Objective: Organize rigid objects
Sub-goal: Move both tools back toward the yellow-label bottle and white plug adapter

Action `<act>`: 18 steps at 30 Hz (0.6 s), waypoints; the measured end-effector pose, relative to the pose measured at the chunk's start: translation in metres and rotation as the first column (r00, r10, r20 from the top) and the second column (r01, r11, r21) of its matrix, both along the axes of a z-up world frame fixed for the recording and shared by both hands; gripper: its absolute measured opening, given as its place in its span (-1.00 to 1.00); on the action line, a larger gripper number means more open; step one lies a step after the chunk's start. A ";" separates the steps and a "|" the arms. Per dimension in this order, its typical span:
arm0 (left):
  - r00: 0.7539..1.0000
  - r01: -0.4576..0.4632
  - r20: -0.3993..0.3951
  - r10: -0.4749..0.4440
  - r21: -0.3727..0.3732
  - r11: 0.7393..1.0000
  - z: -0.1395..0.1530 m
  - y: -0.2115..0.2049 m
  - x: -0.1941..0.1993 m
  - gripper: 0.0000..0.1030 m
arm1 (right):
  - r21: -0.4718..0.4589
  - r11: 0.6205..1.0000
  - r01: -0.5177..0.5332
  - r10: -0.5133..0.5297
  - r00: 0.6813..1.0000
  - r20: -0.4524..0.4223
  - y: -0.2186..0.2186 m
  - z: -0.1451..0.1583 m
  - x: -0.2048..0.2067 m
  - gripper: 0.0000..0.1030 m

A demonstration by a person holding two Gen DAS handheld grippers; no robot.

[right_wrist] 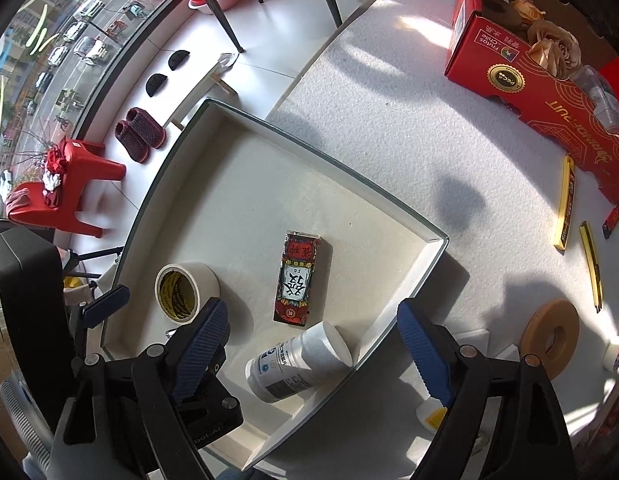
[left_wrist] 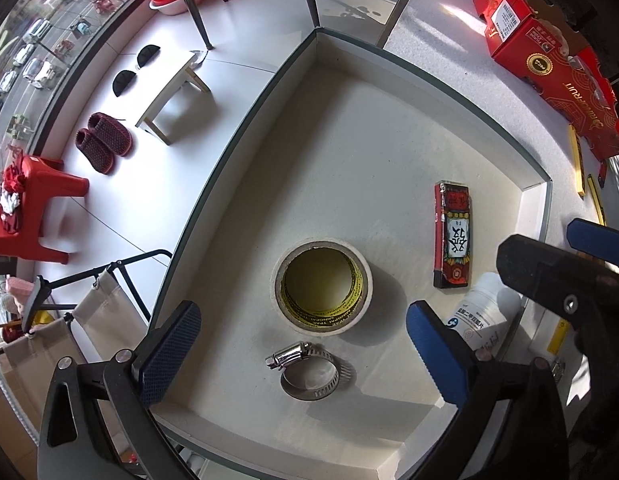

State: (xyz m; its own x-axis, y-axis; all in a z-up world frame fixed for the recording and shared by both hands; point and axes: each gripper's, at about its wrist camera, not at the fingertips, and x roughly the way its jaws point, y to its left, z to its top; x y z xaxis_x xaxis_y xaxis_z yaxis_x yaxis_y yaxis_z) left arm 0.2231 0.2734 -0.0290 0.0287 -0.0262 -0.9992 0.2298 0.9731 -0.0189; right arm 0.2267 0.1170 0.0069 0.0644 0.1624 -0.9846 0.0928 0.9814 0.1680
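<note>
Both jaws stand released over the shallow white cardboard tray (right_wrist: 423, 258). The white plastic pill bottle (right_wrist: 297, 364) lies on its side in the tray's near corner, directly beneath the right gripper (right_wrist: 313, 344), long axis spanning its jaws; the left gripper (left_wrist: 305, 344) hangs over the steel hose clamp (left_wrist: 309, 372).

One tray (right_wrist: 409, 280) holds one tape roll (left_wrist: 323, 286), one hose clamp (left_wrist: 309, 372), one bottle (right_wrist: 297, 364), one red packet (right_wrist: 297, 276).

white bottle (right_wrist: 299, 362) lying in tray (right_wrist: 405, 288), right gripper (right_wrist: 313, 346) open above.
</note>
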 end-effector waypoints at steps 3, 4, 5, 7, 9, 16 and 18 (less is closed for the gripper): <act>1.000 0.010 -0.002 -0.010 -0.005 1.000 0.000 0.001 -0.003 0.99 | 0.010 0.999 0.050 -0.050 0.999 -0.007 -0.012 0.005 -0.009 0.70; 1.000 0.018 0.000 -0.018 -0.005 1.000 0.002 0.001 -0.005 0.99 | 0.018 0.998 0.067 -0.067 0.998 -0.011 -0.016 0.007 -0.012 0.70; 1.000 0.028 0.007 -0.028 -0.006 1.000 0.005 0.002 -0.007 0.99 | 0.027 0.996 0.084 -0.084 0.996 -0.015 -0.021 0.009 -0.018 0.70; 0.999 0.049 0.018 -0.049 -0.010 0.999 0.011 0.001 -0.013 0.99 | 0.040 0.992 0.119 -0.118 0.993 -0.025 -0.032 0.012 -0.033 0.70; 0.997 0.079 0.014 -0.079 -0.018 0.997 0.015 -0.002 -0.020 0.99 | 0.054 0.986 0.155 -0.153 0.987 -0.040 -0.044 0.012 -0.052 0.70; 0.977 0.209 -0.029 -0.209 -0.022 0.978 0.018 -0.022 -0.055 0.99 | 0.071 0.941 0.330 -0.320 0.939 -0.127 -0.095 0.000 -0.136 0.70; 0.970 0.237 -0.046 -0.237 -0.022 0.971 0.018 -0.028 -0.064 0.99 | 0.065 0.920 0.386 -0.373 0.916 -0.148 -0.113 -0.004 -0.162 0.70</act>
